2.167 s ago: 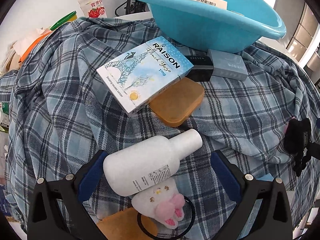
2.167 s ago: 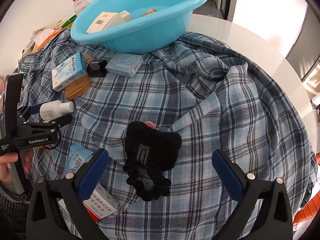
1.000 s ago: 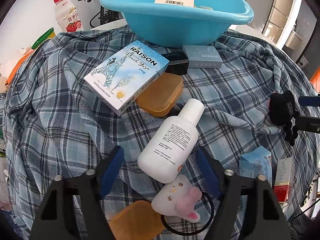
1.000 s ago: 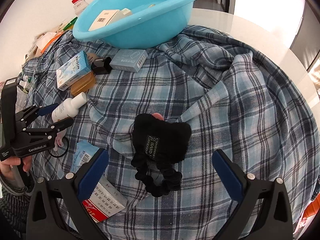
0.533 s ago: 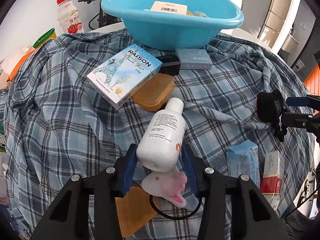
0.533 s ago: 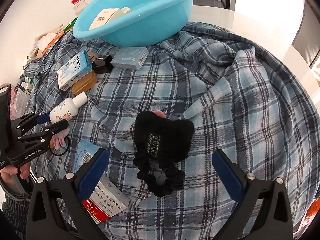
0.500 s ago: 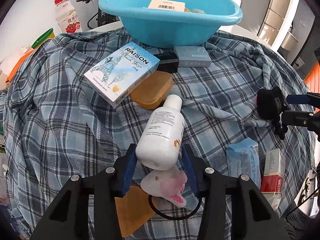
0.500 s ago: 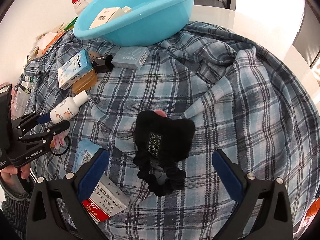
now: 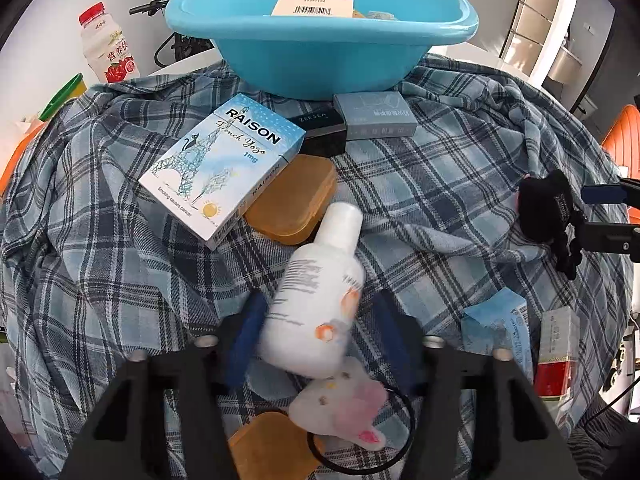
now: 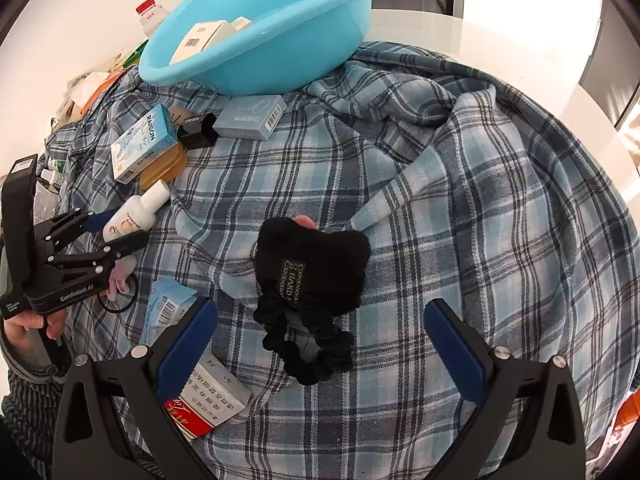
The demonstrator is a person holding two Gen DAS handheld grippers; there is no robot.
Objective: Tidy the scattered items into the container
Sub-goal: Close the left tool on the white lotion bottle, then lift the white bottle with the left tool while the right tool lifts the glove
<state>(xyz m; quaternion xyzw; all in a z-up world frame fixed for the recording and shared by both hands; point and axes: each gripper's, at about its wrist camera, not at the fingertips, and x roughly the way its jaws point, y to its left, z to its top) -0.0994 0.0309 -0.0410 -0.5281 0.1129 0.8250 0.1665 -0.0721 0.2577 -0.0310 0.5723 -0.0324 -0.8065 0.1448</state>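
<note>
A white bottle [image 9: 316,292] lies on the plaid cloth [image 9: 440,184], cap pointing toward the blue basin [image 9: 320,52]. It looks blurred. My left gripper [image 9: 318,312] has its jaws closing, with the bottle between them and both blue pads against its sides. The right wrist view shows that same bottle [image 10: 134,214] in the left gripper [image 10: 116,228], held by a person's hand. My right gripper [image 10: 320,320] stands wide open above a black plush hair tie [image 10: 312,264], not touching it. The basin [image 10: 280,52] holds a few boxes.
Near the basin lie a RAISON box [image 9: 224,164], an amber case [image 9: 292,208], a black box [image 9: 320,130] and a grey box [image 9: 376,120]. A bunny hair tie [image 9: 344,400] lies under the bottle. A blue packet [image 9: 496,324] and red-white box [image 9: 556,352] sit right.
The left jaws have narrowed from wide apart onto the white bottle, which has swung its cap toward the basin and now blurs. The right gripper has stayed open over the black hair tie.
</note>
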